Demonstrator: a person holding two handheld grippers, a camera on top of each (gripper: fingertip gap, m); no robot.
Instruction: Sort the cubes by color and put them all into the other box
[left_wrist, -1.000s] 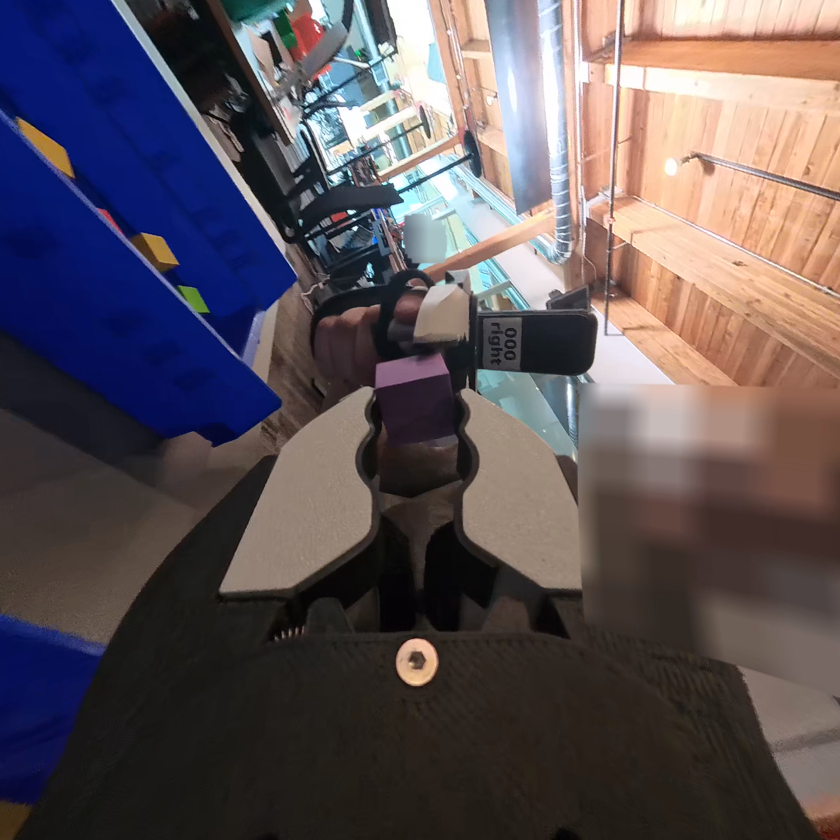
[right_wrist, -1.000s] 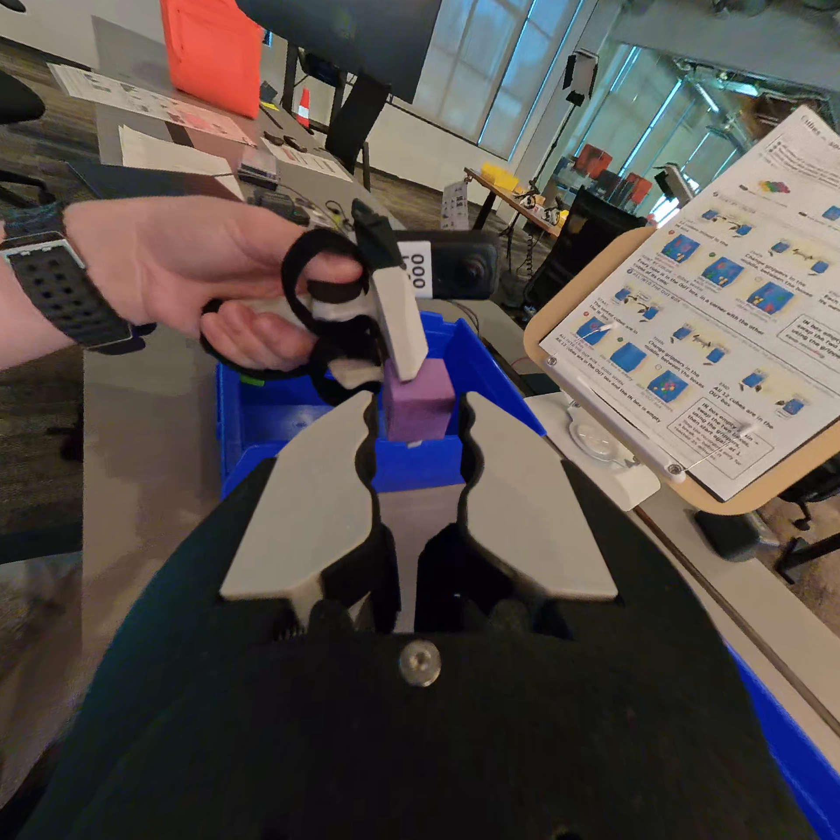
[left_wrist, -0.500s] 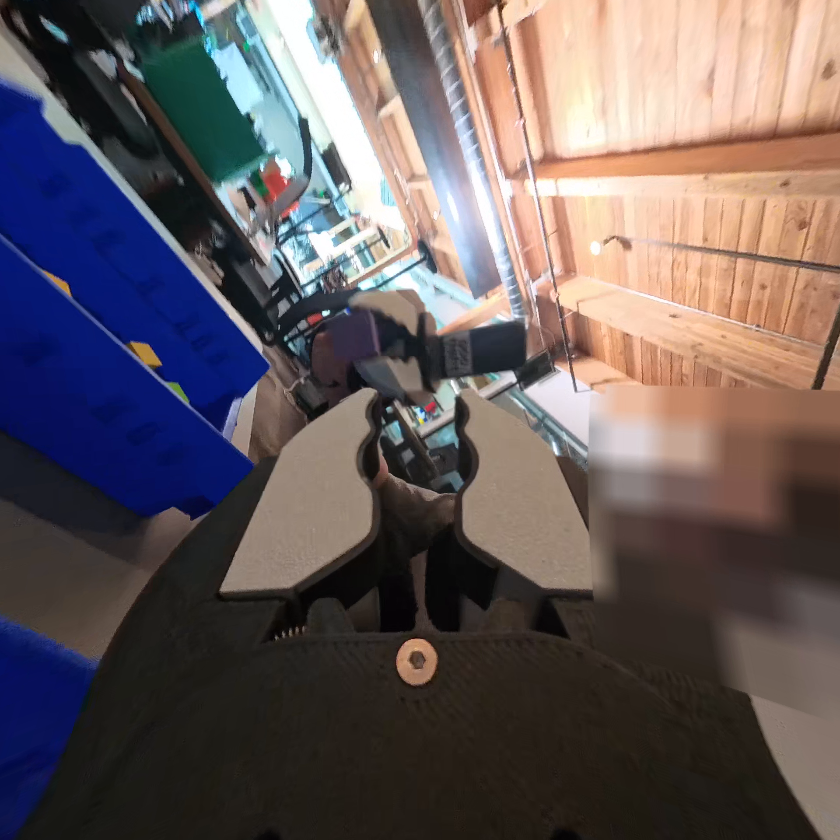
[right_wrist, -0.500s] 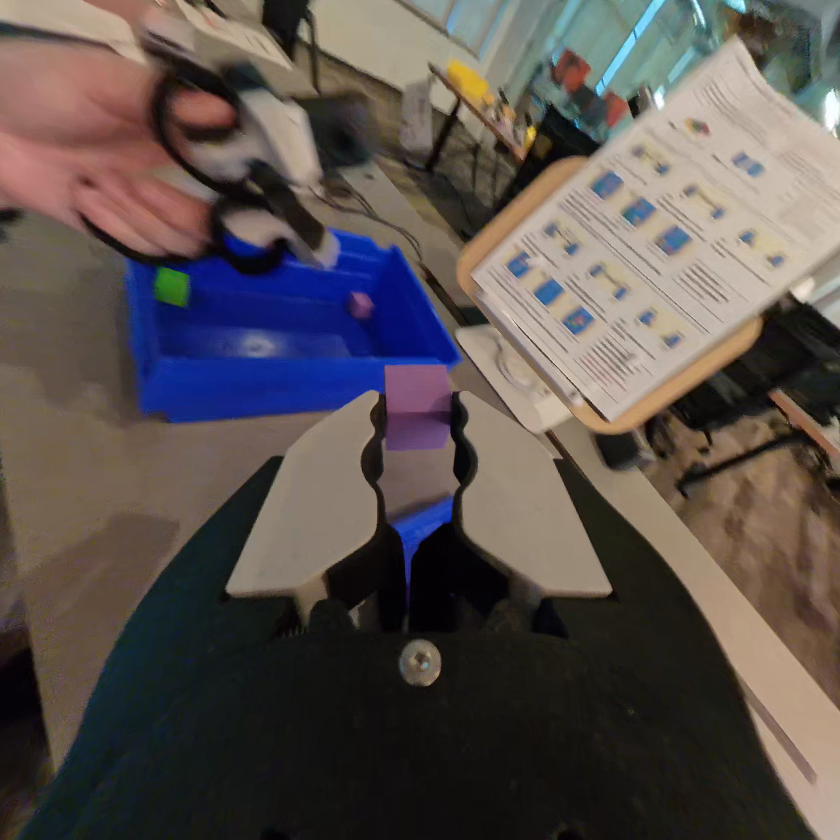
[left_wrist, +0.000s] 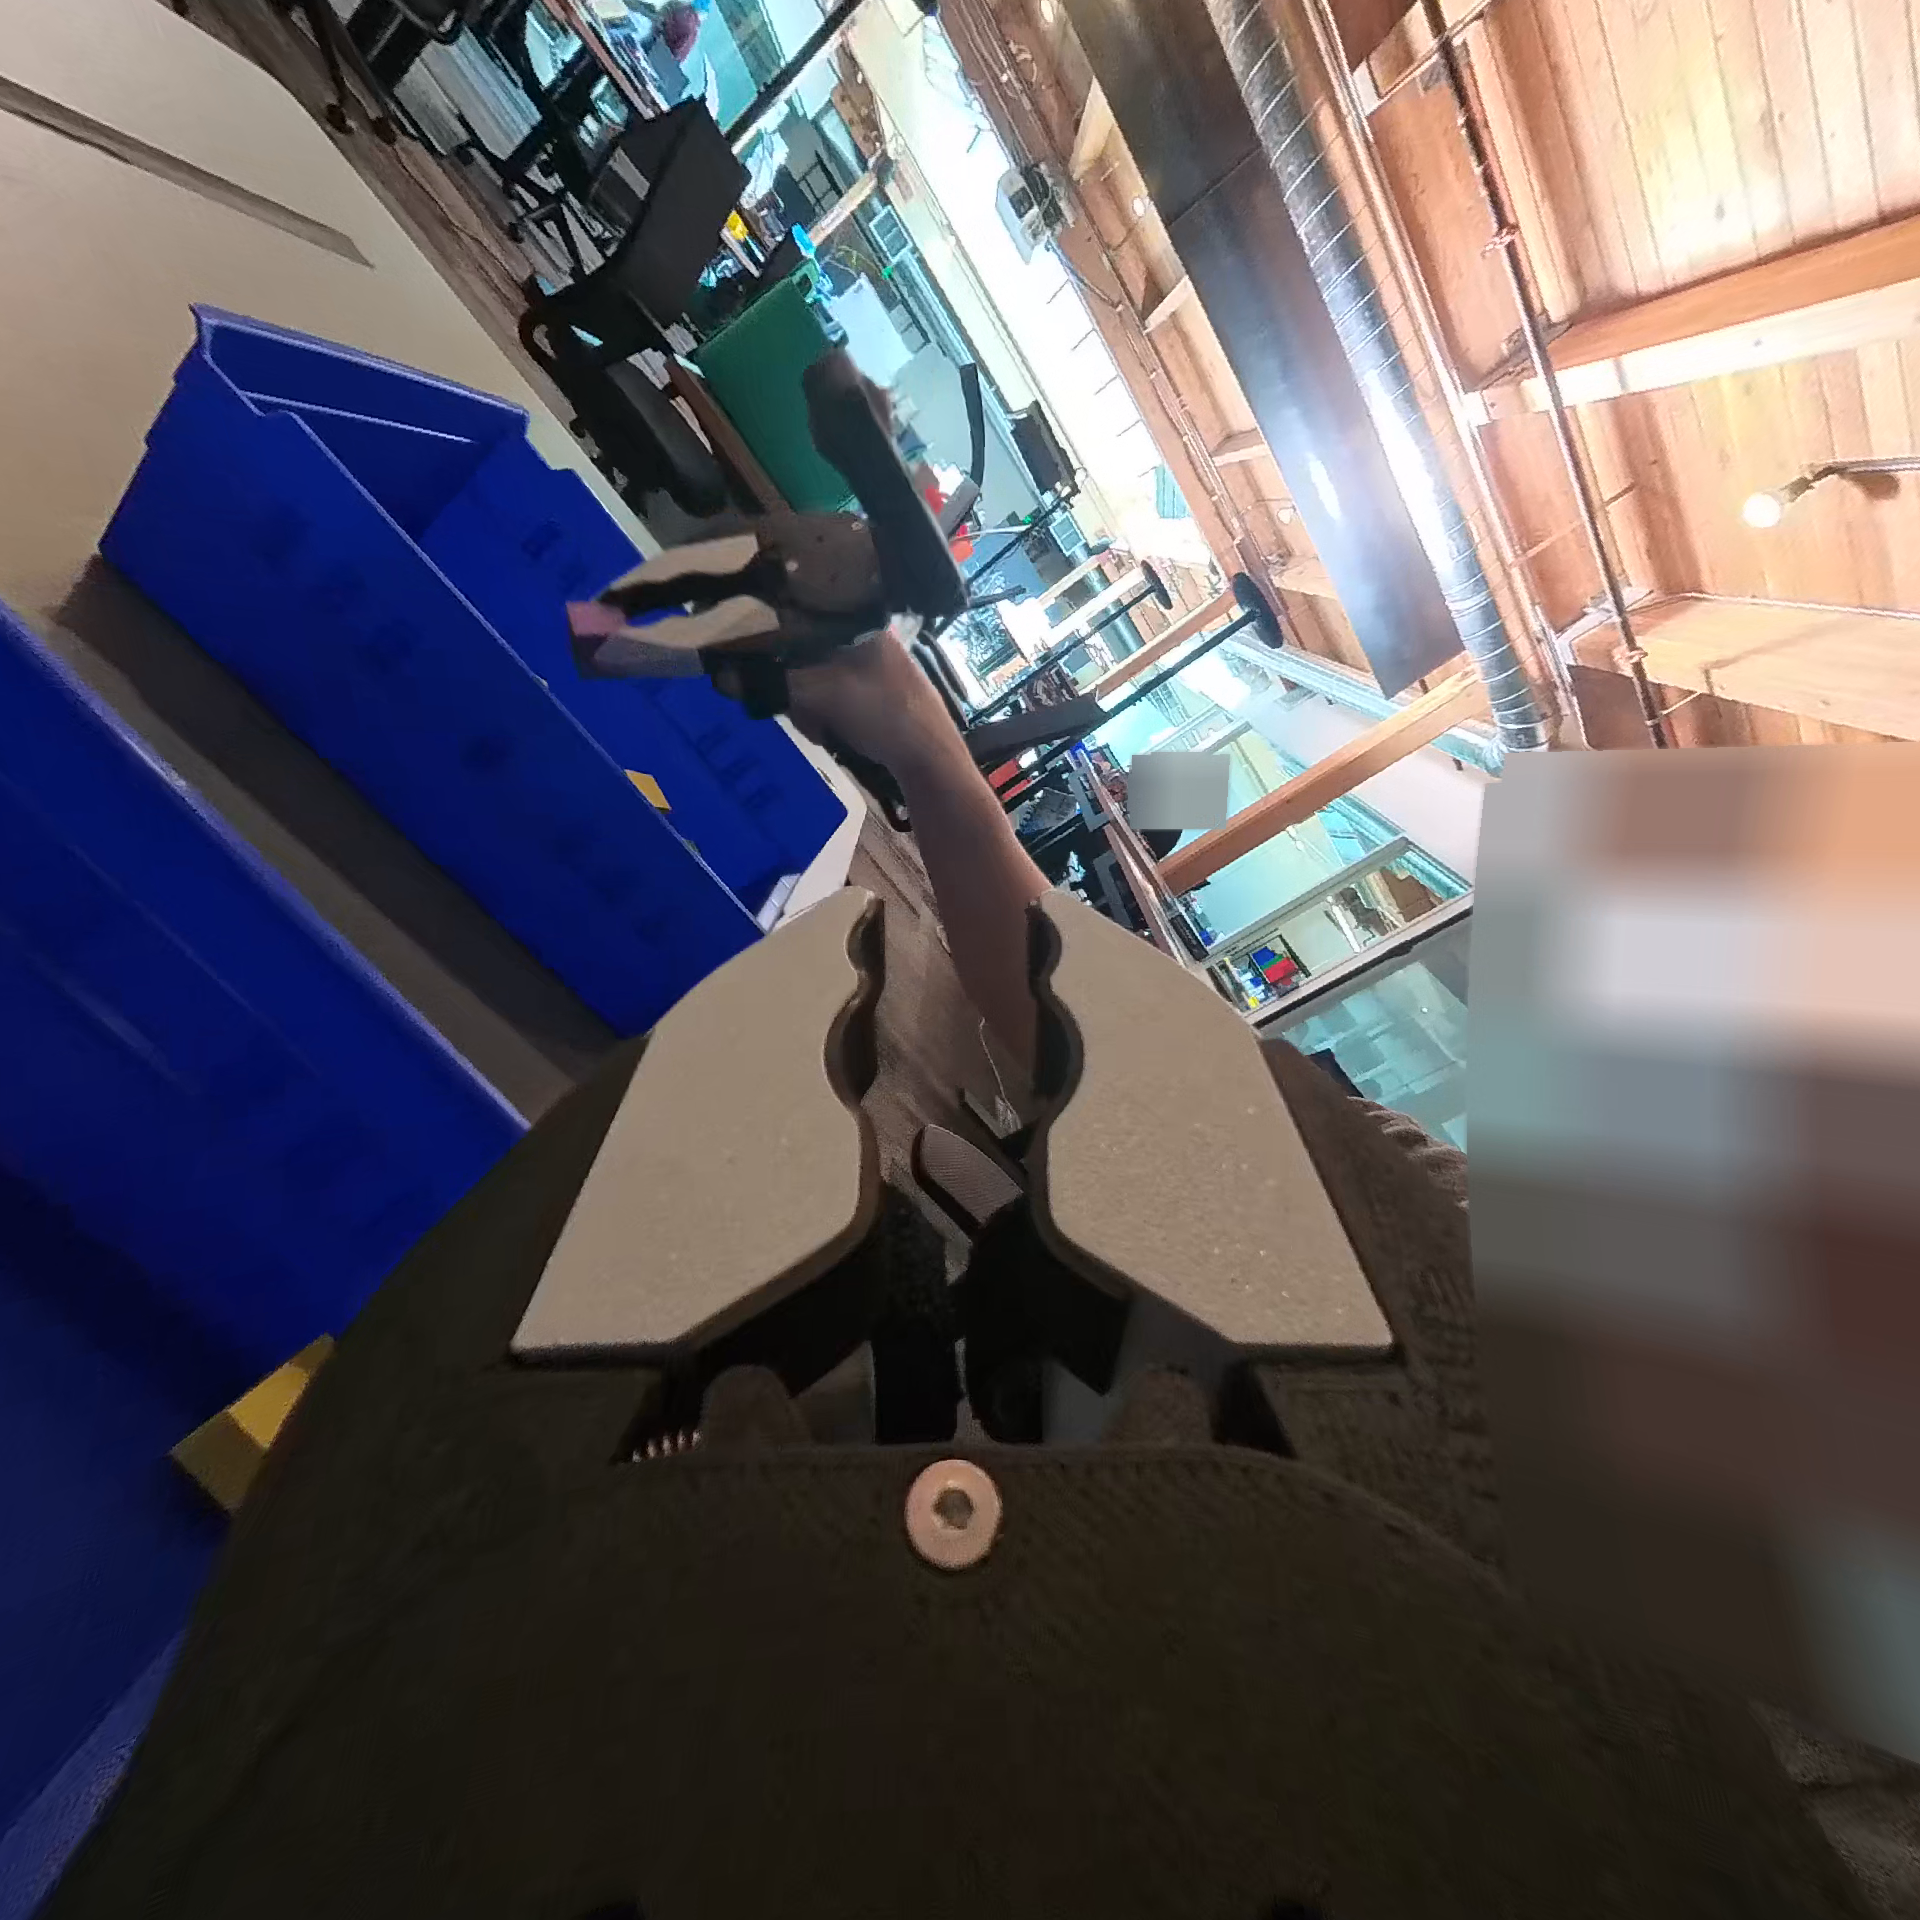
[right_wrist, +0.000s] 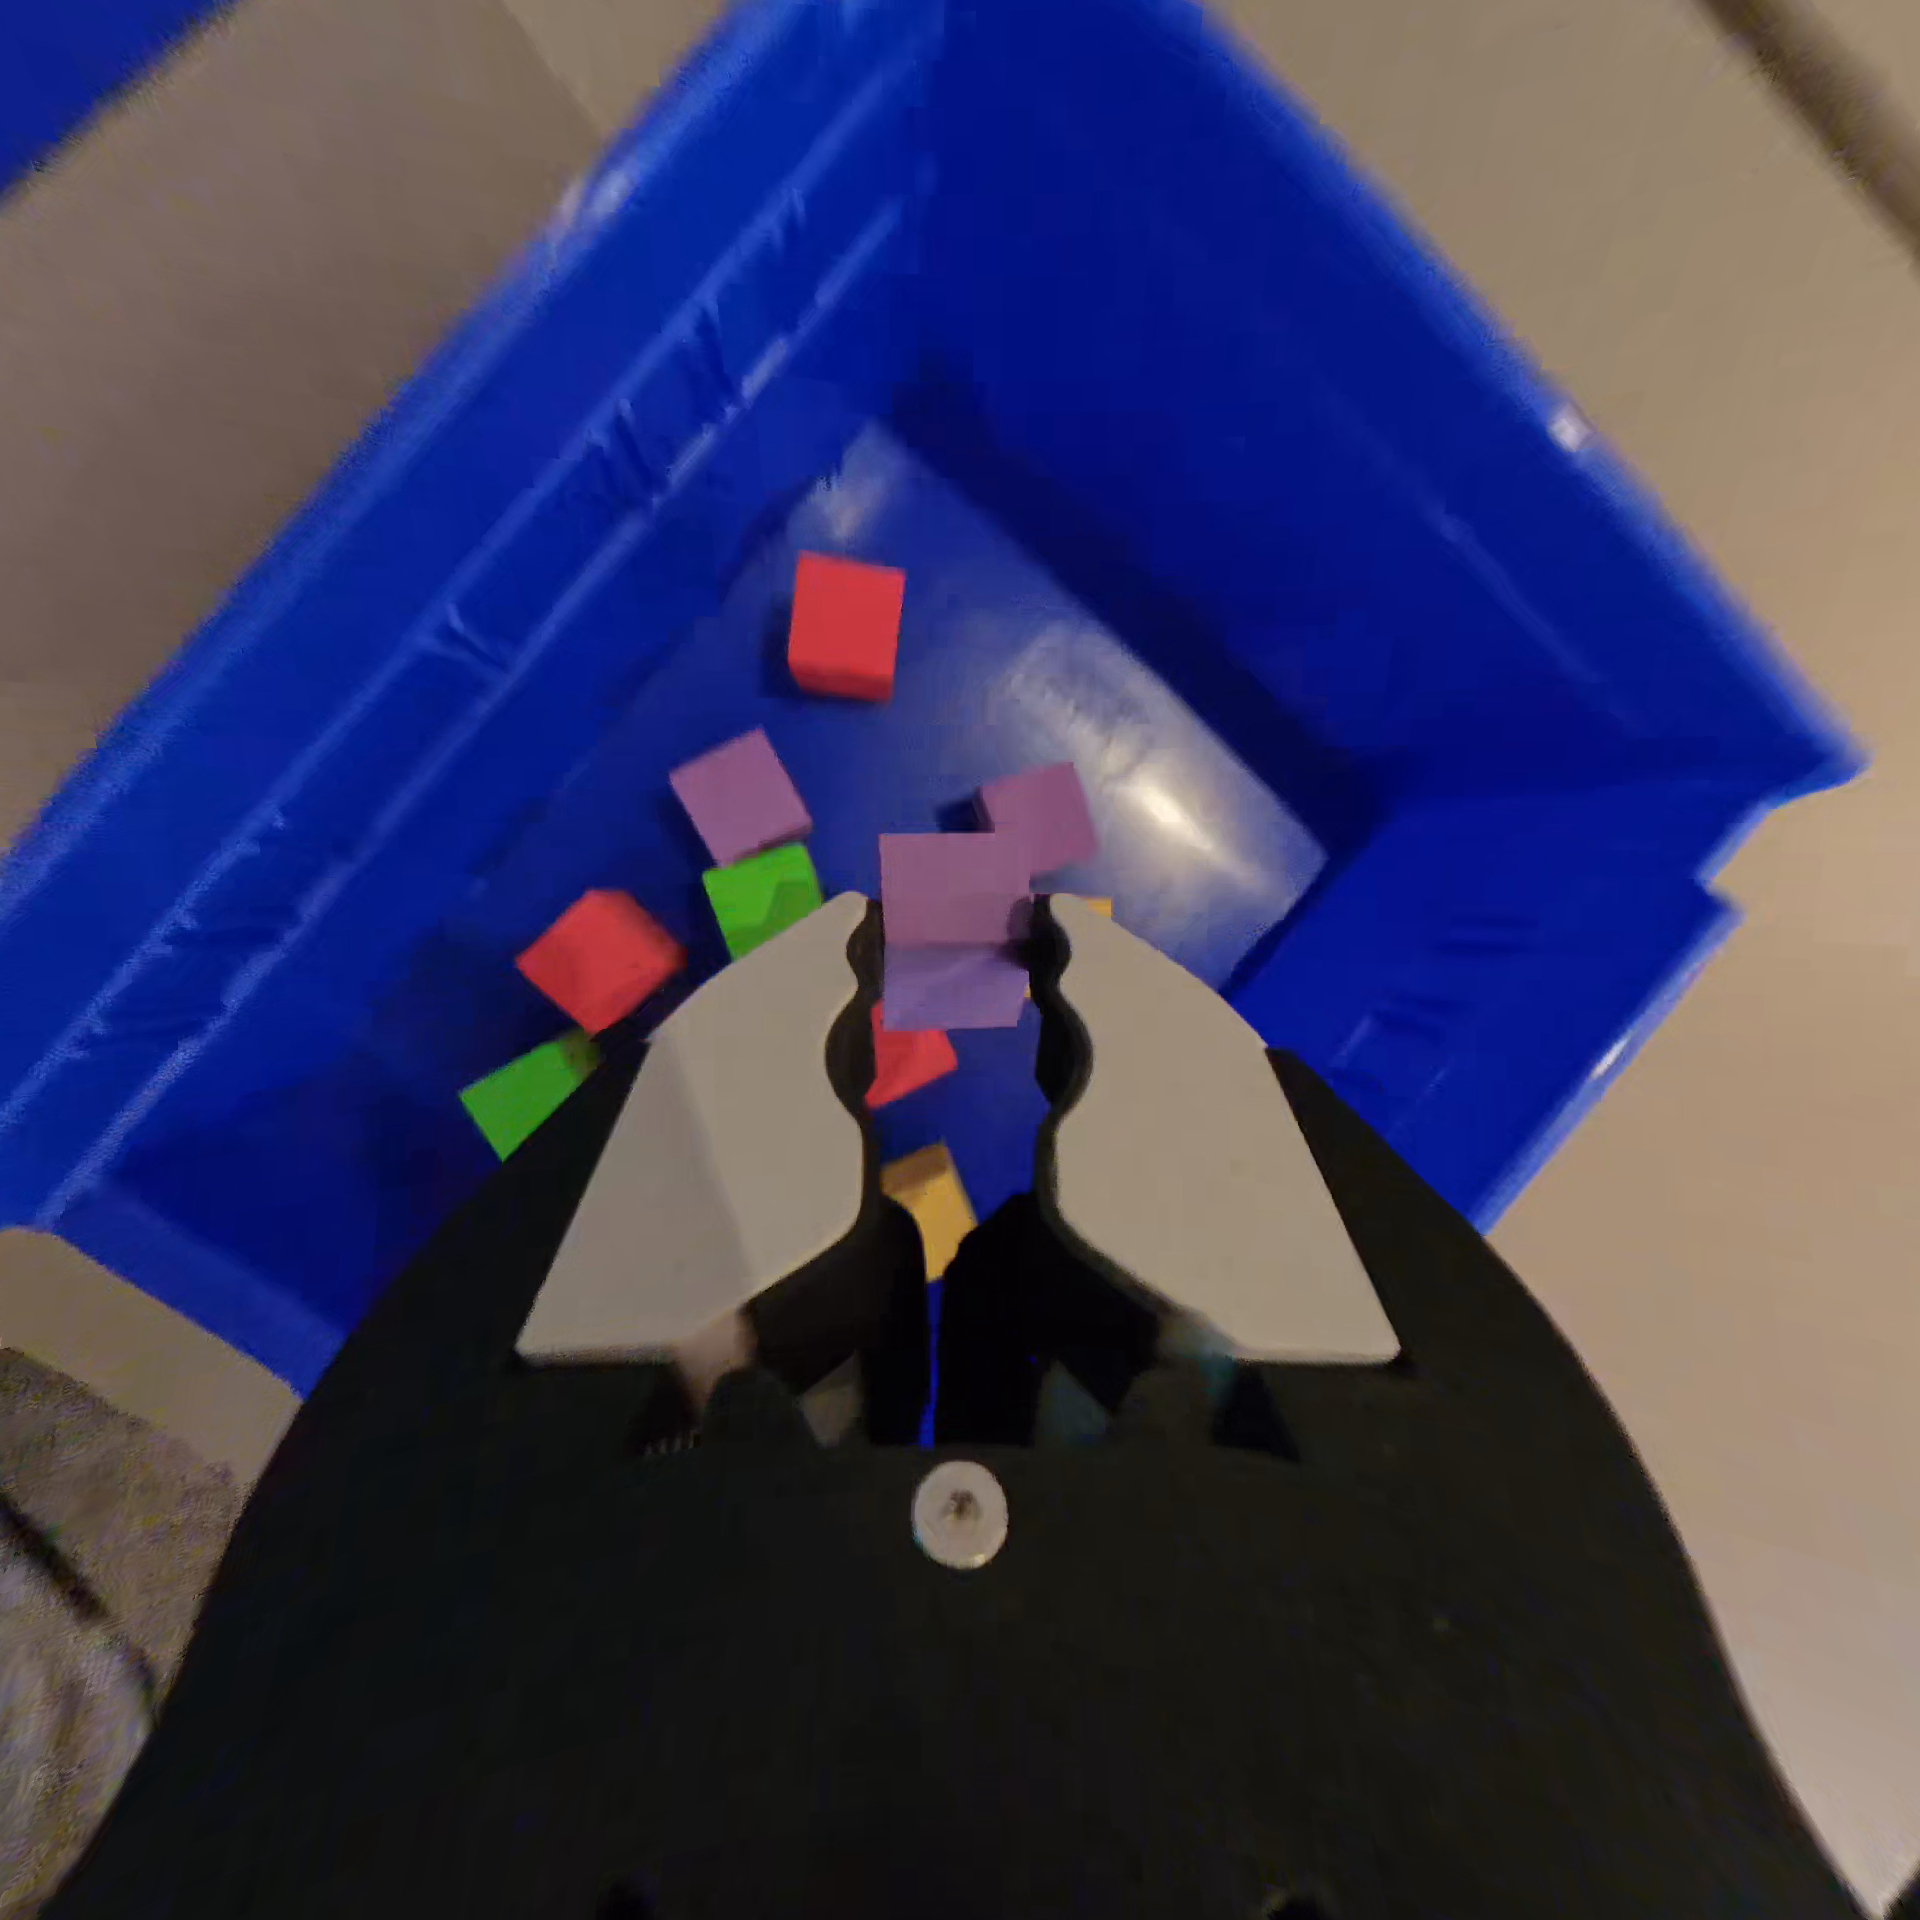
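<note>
My right gripper (right_wrist: 951, 912) is shut on a purple cube (right_wrist: 951, 935) and points down into a blue bin (right_wrist: 1455, 582). It holds the cube above the loose cubes on the bin floor: red (right_wrist: 844, 623), purple (right_wrist: 740, 795), green (right_wrist: 758, 894) and yellow (right_wrist: 925, 1195) ones. My left gripper (left_wrist: 956, 920) is open and empty, held off to the side. In the left wrist view the right gripper (left_wrist: 613, 623) shows farther off over a blue bin (left_wrist: 416, 644), with the purple cube (left_wrist: 594, 623) at its tips.
A second blue bin (left_wrist: 156, 987) stands close on the left with a yellow cube (left_wrist: 249, 1423) by it. The bins sit on a beige table (right_wrist: 260, 260). Chairs and desks stand beyond the table.
The purple cube passed from my left gripper to my right one. The right gripper swung away with it and now points down over the bin. The left gripper is empty.
</note>
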